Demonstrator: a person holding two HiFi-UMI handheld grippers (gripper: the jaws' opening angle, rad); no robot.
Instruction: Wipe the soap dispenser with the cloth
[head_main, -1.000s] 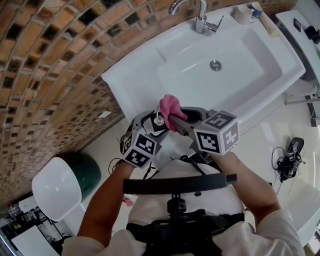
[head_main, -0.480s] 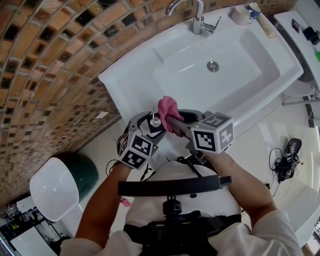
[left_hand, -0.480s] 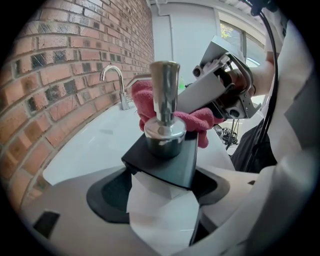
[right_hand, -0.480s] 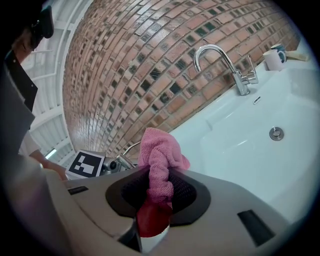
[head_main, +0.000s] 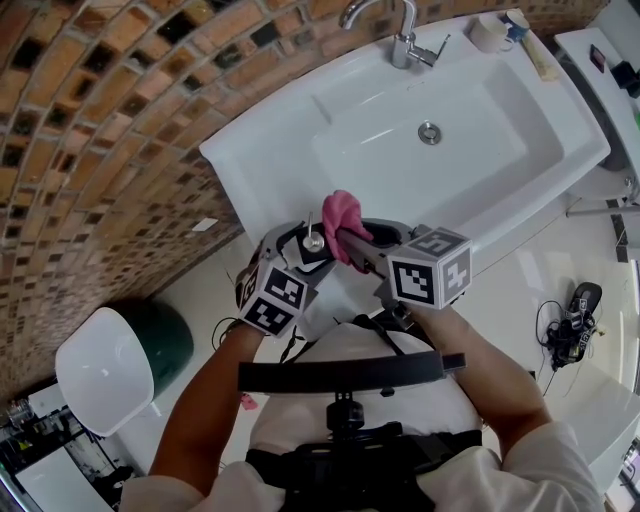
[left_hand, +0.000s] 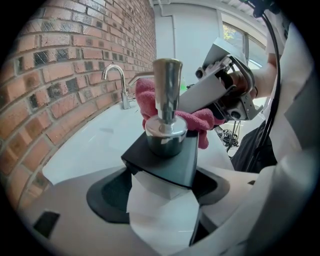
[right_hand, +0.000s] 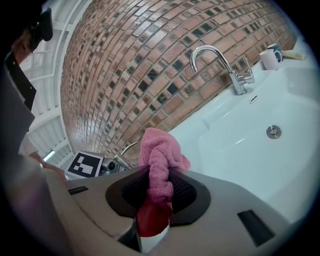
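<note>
The soap dispenser, a black body with a chrome pump top, sits clamped between the jaws of my left gripper, held in the air in front of the sink. My right gripper is shut on a bunched pink cloth. That pink cloth lies just right of the pump; in the left gripper view the cloth presses against the far side of the pump's chrome collar. The dispenser's lower body is hidden by the left gripper.
A white sink with a chrome tap and a drain lies beyond the grippers, against a brick wall. A cup stands at the sink's far corner. A white-lidded bin stands on the floor at left.
Both grippers stay together with dispenser and cloth; only a slight shift of the view, and the cloth sits a touch differently beside the pump.
</note>
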